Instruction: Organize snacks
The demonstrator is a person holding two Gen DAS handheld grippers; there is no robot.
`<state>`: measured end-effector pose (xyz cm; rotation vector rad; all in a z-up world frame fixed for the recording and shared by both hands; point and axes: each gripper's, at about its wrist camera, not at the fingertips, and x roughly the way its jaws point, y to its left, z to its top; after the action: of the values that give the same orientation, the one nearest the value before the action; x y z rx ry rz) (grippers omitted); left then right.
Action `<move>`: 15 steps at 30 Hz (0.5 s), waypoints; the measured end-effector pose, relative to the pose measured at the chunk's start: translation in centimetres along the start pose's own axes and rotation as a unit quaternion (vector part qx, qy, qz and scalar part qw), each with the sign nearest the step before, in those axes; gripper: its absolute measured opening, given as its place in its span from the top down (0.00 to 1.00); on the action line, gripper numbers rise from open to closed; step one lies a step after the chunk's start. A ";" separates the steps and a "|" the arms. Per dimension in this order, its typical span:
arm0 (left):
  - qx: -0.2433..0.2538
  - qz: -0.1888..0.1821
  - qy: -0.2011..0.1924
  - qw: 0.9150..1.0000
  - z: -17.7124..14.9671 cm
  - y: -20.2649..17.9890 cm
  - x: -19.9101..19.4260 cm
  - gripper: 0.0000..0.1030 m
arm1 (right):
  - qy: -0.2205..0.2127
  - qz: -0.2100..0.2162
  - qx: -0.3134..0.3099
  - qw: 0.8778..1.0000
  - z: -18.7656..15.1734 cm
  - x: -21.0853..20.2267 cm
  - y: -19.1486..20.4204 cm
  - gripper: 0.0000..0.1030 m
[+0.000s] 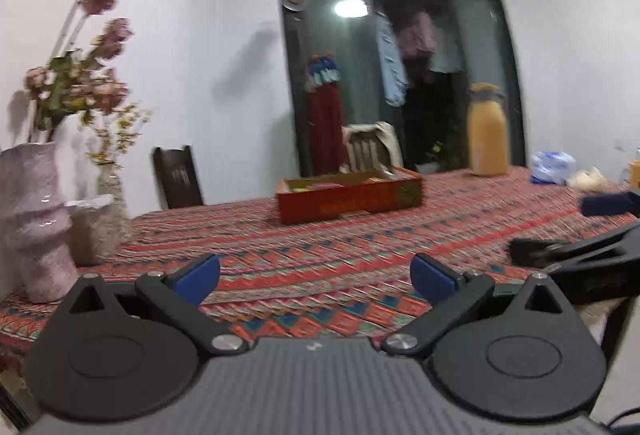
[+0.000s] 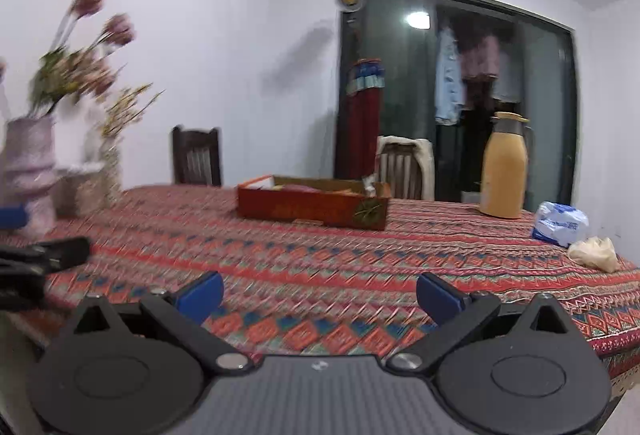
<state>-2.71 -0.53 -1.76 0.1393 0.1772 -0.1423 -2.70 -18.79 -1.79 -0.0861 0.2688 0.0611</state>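
box center frame, on table | flask right of box, on table | vases left edge | chair behind table, upper left of box | bag far right

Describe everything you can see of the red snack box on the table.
The red box is a shallow, open-topped rectangular tray, cardboard by the look, with gold lettering and a round emblem on its long side. It sits flat on the patterned tablecloth, mid-table, angled to both cameras. Flat packets lie inside, too blurred to identify. Neither gripper touches it.
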 end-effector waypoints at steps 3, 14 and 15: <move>-0.022 -0.012 0.006 1.000 0.4 -0.4 0.2 0.00 | -0.010 0.002 -0.019 1.000 0.4 -0.3 0.7 0.00; -0.066 -0.002 0.031 0.997 0.5 1.1 1.4 0.00 | 0.011 -0.002 0.048 0.999 0.6 0.3 -2.2 0.00; -0.067 0.001 0.033 0.997 0.5 1.1 1.5 0.00 | 0.011 0.000 0.049 0.999 0.5 0.2 -2.3 0.00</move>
<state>-1.03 0.32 -1.37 0.0113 0.2513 -0.1230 -2.16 -21.00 -1.19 0.0106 0.2938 0.0470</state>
